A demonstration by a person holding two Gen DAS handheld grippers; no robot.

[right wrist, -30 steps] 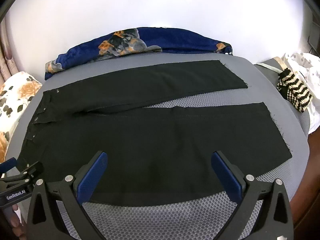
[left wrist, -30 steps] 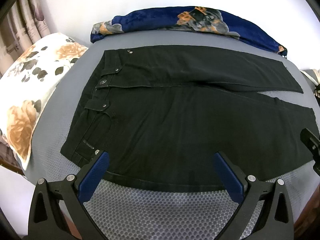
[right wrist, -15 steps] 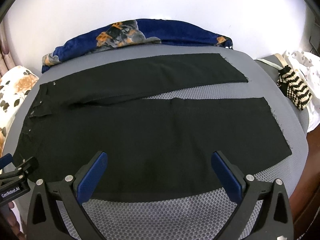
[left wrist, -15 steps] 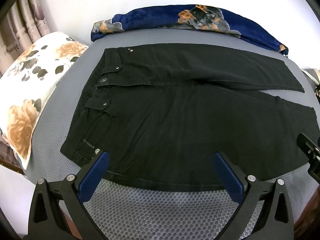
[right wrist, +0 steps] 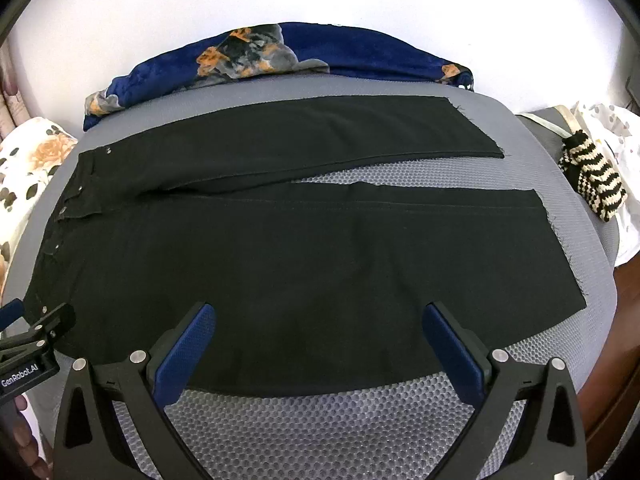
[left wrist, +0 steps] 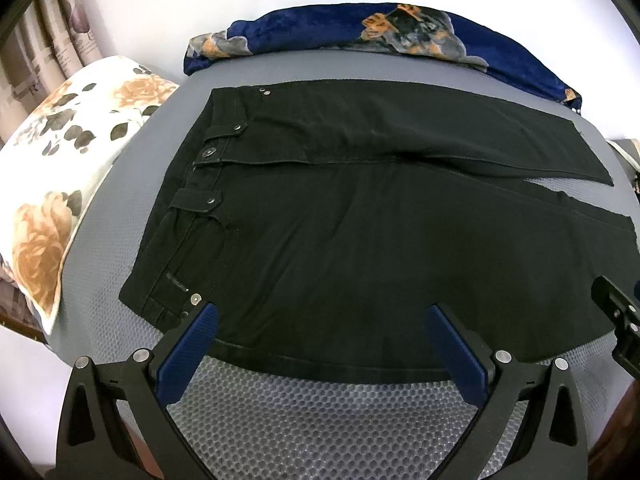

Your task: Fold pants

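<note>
Black pants lie flat on a grey mesh bed surface, waistband to the left, both legs spread to the right with a gap between them. They also show in the right wrist view. My left gripper is open and empty, hovering over the near edge of the pants by the waistband and hip. My right gripper is open and empty over the near leg's lower edge. The right gripper shows at the left wrist view's right edge; the left gripper shows at the right wrist view's left edge.
A blue floral blanket lies bunched along the far edge by the white wall. A floral pillow sits at the left. A black-and-cream striped knit item and white cloth lie at the right.
Both grippers have moved slightly forward and lower toward the near edge of the pants. The pants have not moved and both grippers stay open.
</note>
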